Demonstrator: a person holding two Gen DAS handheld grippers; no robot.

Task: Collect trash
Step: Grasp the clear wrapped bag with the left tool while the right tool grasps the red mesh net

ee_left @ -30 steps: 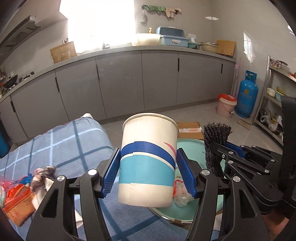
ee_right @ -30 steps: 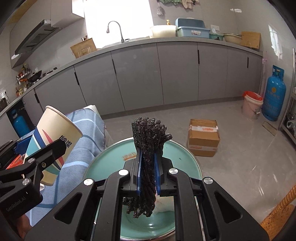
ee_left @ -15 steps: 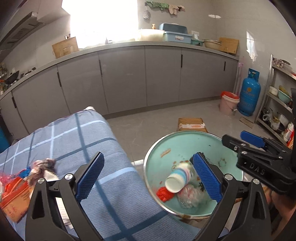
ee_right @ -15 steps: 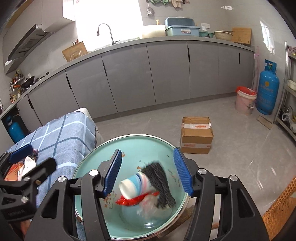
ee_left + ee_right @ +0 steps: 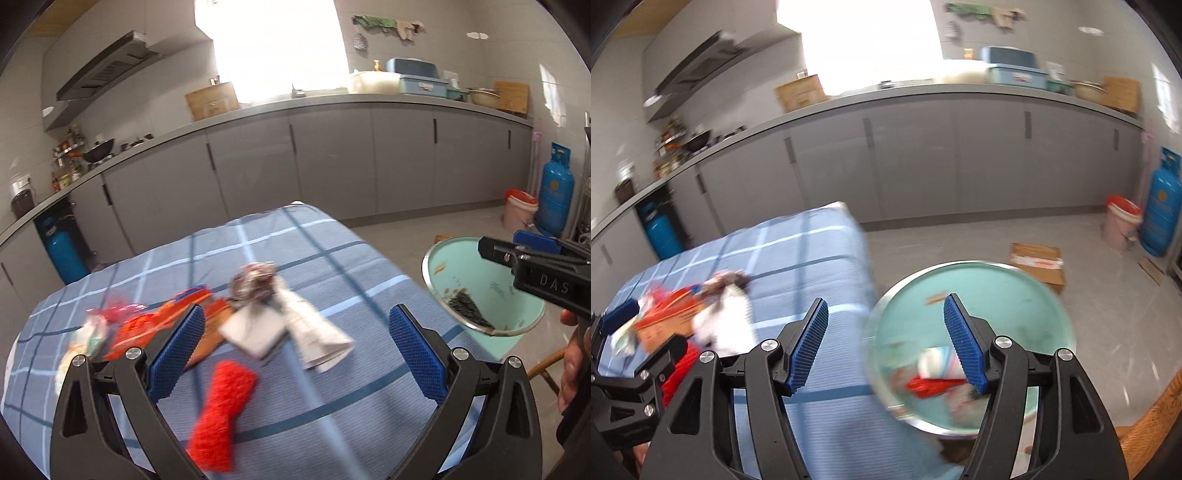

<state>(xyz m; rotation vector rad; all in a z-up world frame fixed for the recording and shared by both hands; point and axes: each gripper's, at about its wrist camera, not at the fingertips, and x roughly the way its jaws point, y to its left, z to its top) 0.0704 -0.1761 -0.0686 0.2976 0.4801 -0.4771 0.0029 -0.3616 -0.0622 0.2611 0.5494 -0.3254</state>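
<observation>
Left hand-held gripper [image 5: 295, 354], jaws just opened wide and empty, faces the litter on the surface [image 5: 332, 258]: a red scrubber [image 5: 221, 402] lies directly ahead, long axis pointing away. Right hand-held gripper [image 5: 886, 347], also released, hangs beside the basin [image 5: 1049, 295].

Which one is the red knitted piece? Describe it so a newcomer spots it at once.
Start at the blue checked tablecloth. The trash is heaped toward its left, and the red knitted piece lies nearest the camera, apart from the heap. It is the only plain red, ribbed, bow-shaped item.
</observation>
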